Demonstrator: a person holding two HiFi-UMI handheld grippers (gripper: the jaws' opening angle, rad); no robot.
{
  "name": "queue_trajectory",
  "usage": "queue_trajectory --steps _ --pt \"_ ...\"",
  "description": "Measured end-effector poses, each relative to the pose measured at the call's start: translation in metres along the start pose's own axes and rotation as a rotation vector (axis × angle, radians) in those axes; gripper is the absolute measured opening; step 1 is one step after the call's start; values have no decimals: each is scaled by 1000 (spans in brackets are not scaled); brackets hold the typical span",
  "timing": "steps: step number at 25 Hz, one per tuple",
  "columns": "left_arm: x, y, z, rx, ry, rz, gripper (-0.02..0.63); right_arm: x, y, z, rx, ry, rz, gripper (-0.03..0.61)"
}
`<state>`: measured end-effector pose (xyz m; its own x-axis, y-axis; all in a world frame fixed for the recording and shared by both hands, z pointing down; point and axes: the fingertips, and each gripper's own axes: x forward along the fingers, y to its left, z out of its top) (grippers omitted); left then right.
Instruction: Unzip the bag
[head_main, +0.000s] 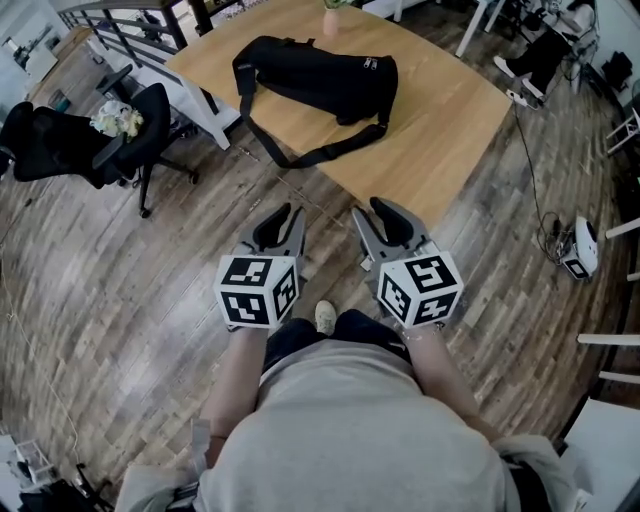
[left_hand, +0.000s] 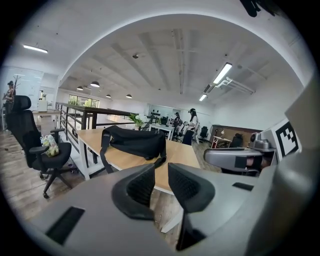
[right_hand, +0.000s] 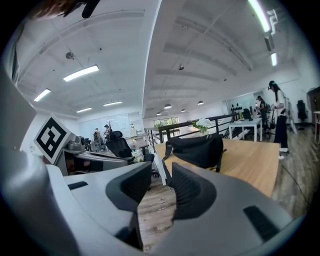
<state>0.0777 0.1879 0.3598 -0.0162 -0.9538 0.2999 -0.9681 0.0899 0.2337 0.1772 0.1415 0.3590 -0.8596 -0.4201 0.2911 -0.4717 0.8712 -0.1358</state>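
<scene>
A black soft fabric bag (head_main: 315, 78) lies across the far part of a light wooden table (head_main: 450, 120); its long black strap (head_main: 300, 158) loops down over the table's near-left edge; the bag is untouched. The left gripper (head_main: 284, 214) and the right gripper (head_main: 372, 210) hang side by side over the wood-plank floor (head_main: 150, 290), short of the table and pointed toward the bag; each has its jaws parted with nothing between them. A black office chair (head_main: 70, 140) stands to the table's left.
</scene>
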Motion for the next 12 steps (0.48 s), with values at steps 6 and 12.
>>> queue_trajectory --steps 6,12 --pt "25 1 1 4 31 -11 89 9 -21 -1 25 9 -17 127" --pt "48 10 3 10 50 -23 89 23 -40 -3 53 13 -43 121"
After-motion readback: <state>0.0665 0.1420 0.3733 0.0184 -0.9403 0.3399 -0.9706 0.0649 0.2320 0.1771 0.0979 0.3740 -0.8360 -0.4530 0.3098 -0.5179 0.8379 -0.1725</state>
